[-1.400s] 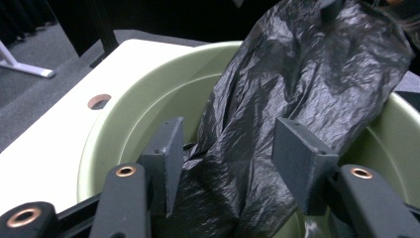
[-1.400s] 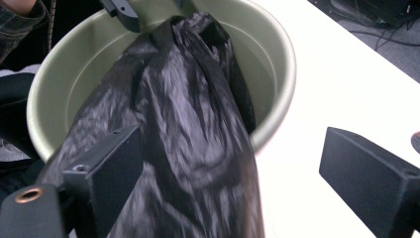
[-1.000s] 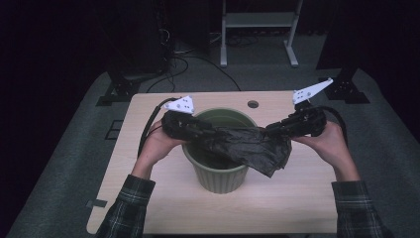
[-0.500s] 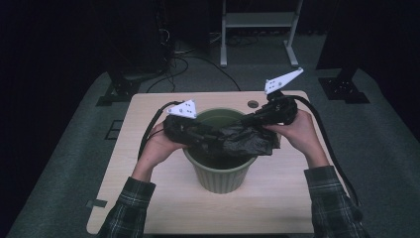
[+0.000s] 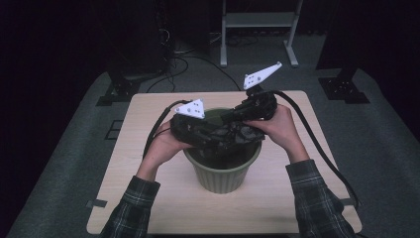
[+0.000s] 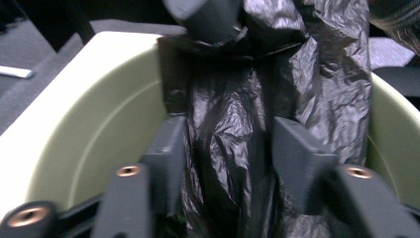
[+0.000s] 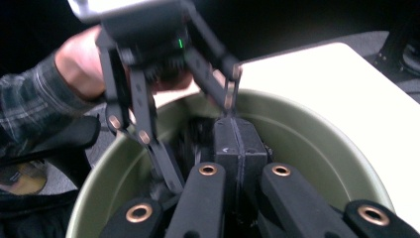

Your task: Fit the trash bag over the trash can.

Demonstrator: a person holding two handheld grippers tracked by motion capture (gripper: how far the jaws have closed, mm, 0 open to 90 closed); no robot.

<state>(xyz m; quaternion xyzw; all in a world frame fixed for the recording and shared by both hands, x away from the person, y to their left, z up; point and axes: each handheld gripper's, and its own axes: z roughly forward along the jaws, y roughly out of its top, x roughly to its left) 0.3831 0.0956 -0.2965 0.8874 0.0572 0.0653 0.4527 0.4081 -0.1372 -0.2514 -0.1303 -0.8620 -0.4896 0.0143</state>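
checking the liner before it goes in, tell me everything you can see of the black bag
The black bag is thin, glossy, crinkled plastic, bunched into a rumpled strip. It lies across the mouth of the green bin, sagging inside. The left claw straddles a fold of it, its pads against the plastic. The right claw is shut at its other end, the bag barely visible there.

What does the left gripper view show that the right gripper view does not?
The left gripper view gives the crinkled black bag up close, hanging into the bin between the fingers of the left gripper. These fingers have just been opening, and the bag touches both. The right gripper view gives the right gripper with its fingers pressed together, a hand with a plaid sleeve, and the pale table. Both share the inner wall of the green bin.
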